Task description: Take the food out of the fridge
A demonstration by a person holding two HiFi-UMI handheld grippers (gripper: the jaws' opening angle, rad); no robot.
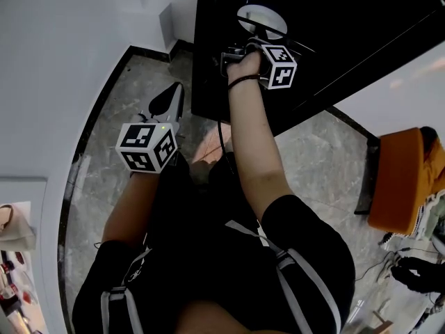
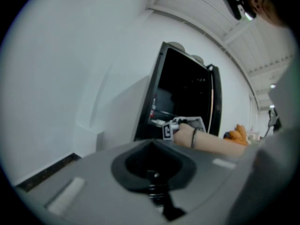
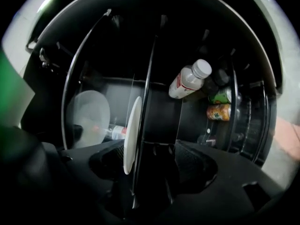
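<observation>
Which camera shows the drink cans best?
The right gripper view: the green can and orange can sit clearly in frame. The head view and left gripper view show the dark fridge but no cans.

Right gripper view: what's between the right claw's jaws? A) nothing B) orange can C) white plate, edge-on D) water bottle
C: the white plate stands edge-on between the right claw's jaws; the capped bottle and orange can sit further back. Whether the jaws press on it is unclear.
</observation>
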